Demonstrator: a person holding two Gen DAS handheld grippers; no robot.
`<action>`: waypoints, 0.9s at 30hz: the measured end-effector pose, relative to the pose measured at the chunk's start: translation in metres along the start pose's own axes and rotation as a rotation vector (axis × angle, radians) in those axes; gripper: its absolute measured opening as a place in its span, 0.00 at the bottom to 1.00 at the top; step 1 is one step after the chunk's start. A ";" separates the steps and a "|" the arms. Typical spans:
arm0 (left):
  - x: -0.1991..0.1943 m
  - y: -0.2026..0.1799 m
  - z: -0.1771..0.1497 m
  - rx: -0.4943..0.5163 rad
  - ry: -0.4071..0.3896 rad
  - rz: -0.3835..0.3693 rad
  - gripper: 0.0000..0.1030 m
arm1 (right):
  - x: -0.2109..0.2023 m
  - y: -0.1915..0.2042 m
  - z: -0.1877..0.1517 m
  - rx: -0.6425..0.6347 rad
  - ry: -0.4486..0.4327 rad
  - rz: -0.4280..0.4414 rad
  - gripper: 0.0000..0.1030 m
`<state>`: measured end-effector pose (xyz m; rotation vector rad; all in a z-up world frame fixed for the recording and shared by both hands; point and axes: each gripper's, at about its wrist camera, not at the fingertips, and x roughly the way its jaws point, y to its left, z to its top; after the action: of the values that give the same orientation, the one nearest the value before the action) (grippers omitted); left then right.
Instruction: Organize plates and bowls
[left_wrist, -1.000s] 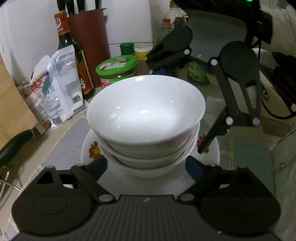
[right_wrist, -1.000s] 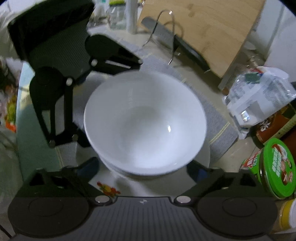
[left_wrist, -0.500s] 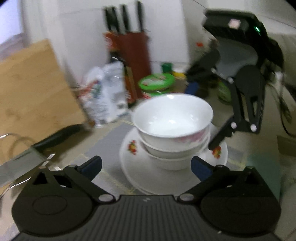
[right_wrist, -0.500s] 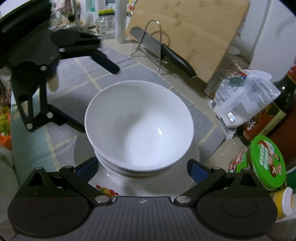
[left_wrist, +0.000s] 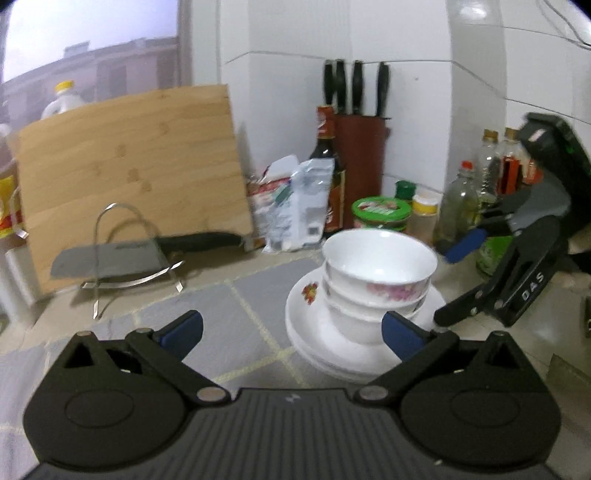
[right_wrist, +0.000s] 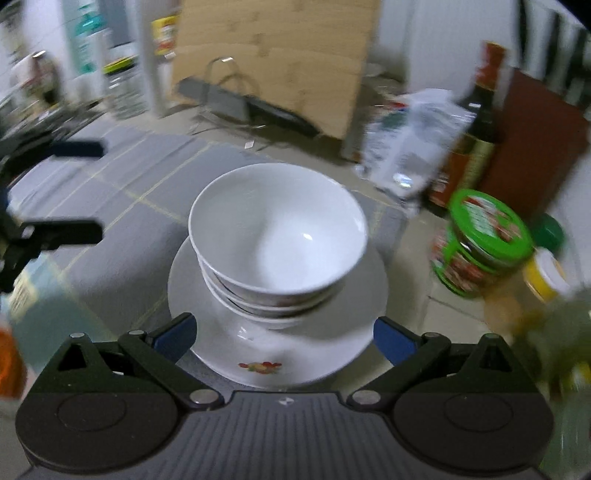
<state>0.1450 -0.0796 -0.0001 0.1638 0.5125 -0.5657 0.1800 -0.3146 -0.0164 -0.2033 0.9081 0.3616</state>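
Observation:
Three white bowls (left_wrist: 376, 269) are stacked on white plates (left_wrist: 314, 332) with fruit prints, on a grey mat (left_wrist: 251, 302). The stack shows in the right wrist view too, bowls (right_wrist: 277, 236) on the plates (right_wrist: 266, 354). My left gripper (left_wrist: 291, 330) is open and empty, back from the stack and to its left. My right gripper (right_wrist: 284, 334) is open and empty, just in front of the plates' near rim. The right gripper also shows in the left wrist view (left_wrist: 465, 266), to the right of the stack. The left gripper shows at the left edge of the right wrist view (right_wrist: 70, 192).
A cleaver (left_wrist: 110, 258) on a wire rack and a wooden cutting board (left_wrist: 129, 177) stand at back left. A soy sauce bottle (left_wrist: 328, 166), a knife block (left_wrist: 362, 162), a plastic bag (left_wrist: 299, 206), a green-lidded jar (left_wrist: 380, 214) and bottles (left_wrist: 458, 199) crowd the back.
Both grippers have pulled back and up from the bowl stack, which stays on the plates. The left view has swung left and the right view is blurred by motion.

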 end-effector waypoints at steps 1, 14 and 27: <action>-0.004 -0.001 -0.002 -0.004 0.003 0.010 0.99 | -0.003 0.003 -0.001 0.039 0.000 -0.017 1.00; -0.050 -0.028 -0.010 -0.071 0.054 0.059 0.99 | -0.047 0.055 -0.042 0.448 0.017 -0.305 1.00; -0.075 -0.035 0.006 -0.081 0.118 0.113 0.99 | -0.096 0.091 -0.053 0.484 -0.071 -0.333 1.00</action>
<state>0.0744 -0.0759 0.0428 0.1484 0.6359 -0.4256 0.0521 -0.2688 0.0271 0.1048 0.8489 -0.1620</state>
